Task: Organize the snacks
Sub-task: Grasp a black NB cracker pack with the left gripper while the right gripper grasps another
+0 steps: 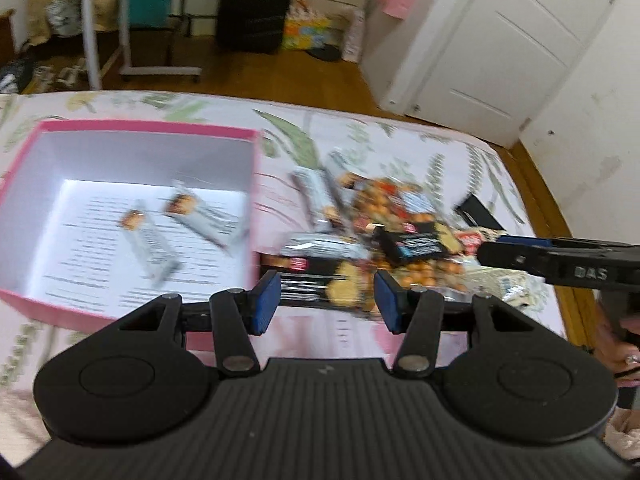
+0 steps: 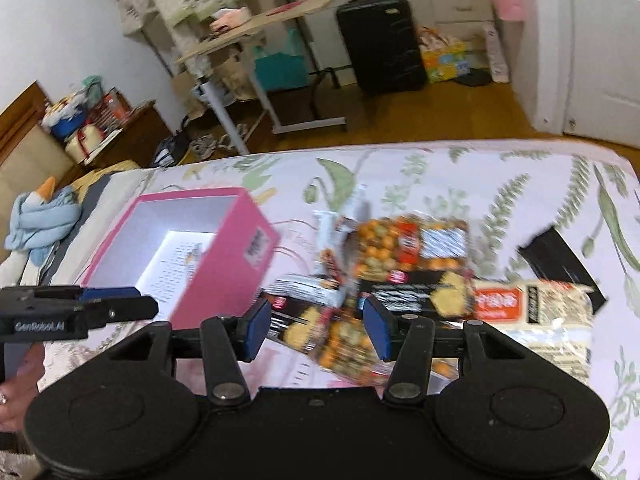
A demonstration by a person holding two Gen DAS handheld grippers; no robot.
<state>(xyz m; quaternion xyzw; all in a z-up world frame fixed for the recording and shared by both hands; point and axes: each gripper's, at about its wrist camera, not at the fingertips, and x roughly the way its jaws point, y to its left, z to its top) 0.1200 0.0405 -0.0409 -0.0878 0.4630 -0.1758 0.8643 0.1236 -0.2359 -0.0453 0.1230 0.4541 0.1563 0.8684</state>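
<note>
A pink box [image 1: 132, 127] with a white inside sits on the floral bedspread at left; two wrapped snack bars [image 1: 188, 216] lie in it. It also shows in the right wrist view [image 2: 240, 256]. A pile of snack packets [image 1: 384, 236] lies to its right, also seen in the right wrist view [image 2: 404, 264]. My left gripper [image 1: 326, 300] is open and empty, just above a black cracker packet [image 1: 316, 276]. My right gripper [image 2: 316, 330] is open and empty above the near edge of the pile. The right gripper's side shows in the left wrist view [image 1: 560, 264].
The bed [image 2: 460, 176] ends at a wooden floor. Beyond stand a black suitcase [image 2: 380, 40], a rolling desk [image 2: 256, 36], a white door [image 1: 500, 40] and a bedside cabinet [image 2: 132, 128]. A black flat packet [image 2: 560, 264] lies at right.
</note>
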